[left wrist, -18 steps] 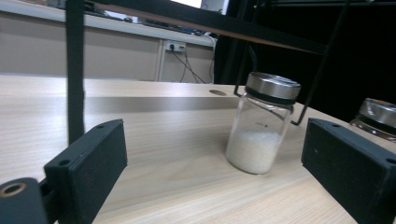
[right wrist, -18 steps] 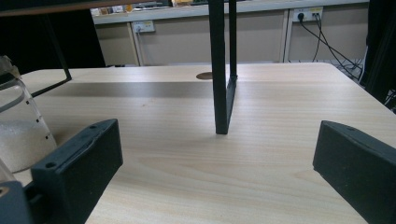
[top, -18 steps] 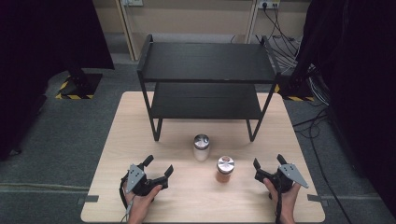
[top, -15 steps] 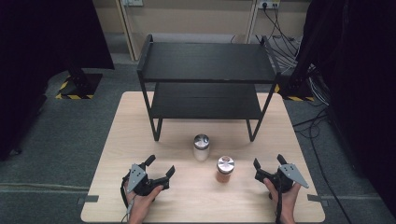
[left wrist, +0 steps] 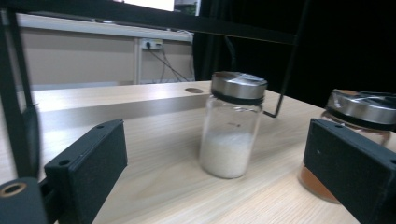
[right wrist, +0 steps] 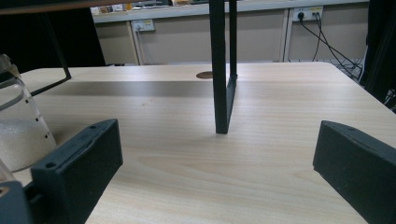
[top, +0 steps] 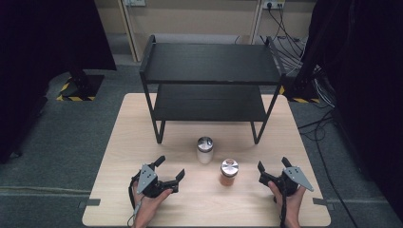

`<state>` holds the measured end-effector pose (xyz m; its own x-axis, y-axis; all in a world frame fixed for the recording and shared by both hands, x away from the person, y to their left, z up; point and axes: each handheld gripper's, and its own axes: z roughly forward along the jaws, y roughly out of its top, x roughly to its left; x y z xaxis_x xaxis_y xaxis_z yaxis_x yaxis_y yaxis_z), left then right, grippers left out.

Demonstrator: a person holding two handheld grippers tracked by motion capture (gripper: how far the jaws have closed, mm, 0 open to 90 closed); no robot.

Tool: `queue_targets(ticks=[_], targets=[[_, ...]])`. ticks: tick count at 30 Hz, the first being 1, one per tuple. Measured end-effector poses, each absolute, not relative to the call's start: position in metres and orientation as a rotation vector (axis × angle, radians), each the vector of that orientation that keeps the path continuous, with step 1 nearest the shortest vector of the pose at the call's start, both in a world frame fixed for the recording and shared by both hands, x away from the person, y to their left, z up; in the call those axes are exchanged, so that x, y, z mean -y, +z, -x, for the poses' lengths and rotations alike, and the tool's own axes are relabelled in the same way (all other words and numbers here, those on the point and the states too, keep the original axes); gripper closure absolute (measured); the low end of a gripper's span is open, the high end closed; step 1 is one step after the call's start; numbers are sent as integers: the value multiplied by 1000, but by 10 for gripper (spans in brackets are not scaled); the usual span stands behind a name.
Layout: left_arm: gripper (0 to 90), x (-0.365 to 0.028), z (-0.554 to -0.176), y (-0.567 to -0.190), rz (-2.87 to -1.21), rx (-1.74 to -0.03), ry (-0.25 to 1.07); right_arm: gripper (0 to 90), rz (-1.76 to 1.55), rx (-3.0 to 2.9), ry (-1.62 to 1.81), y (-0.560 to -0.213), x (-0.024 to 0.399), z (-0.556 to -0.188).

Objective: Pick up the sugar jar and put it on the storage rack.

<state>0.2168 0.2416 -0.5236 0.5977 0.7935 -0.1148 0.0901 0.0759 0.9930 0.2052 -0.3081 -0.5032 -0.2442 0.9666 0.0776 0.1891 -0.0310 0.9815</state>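
left claw rests near the bench's front edge, jaws spread wide, nothing between them. right claw toward the front right corner, likewise open and empty. between them the orange-filled jar stands upright; just behind it the white-filled jar. black two-tier rack at the far edge.

White-filled jar; orange-filled jar; black rack; pale wooden table.
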Motion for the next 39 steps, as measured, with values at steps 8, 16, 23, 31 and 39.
queue_targets(ticks=[8, 16, 23, 31, 39], targets=[[58, -230, -230, -519, -1473, -756, 614, 17, -1259, -1506, 1346, -504, 307, -205], [63, -220, -241, -516, -1501, -750, 612, 17, -1255, -1506, 1344, -504, 307, -204], [65, -213, -250, -514, -1508, -760, 598, 16, -1257, -1508, 1347, -504, 307, -205], [64, -206, -259, -506, -1543, -753, 594, 17, -1253, -1513, 1344, -503, 307, -205], [64, -200, -267, -503, -1562, -752, 593, 17, -1254, -1517, 1342, -503, 307, -205]])
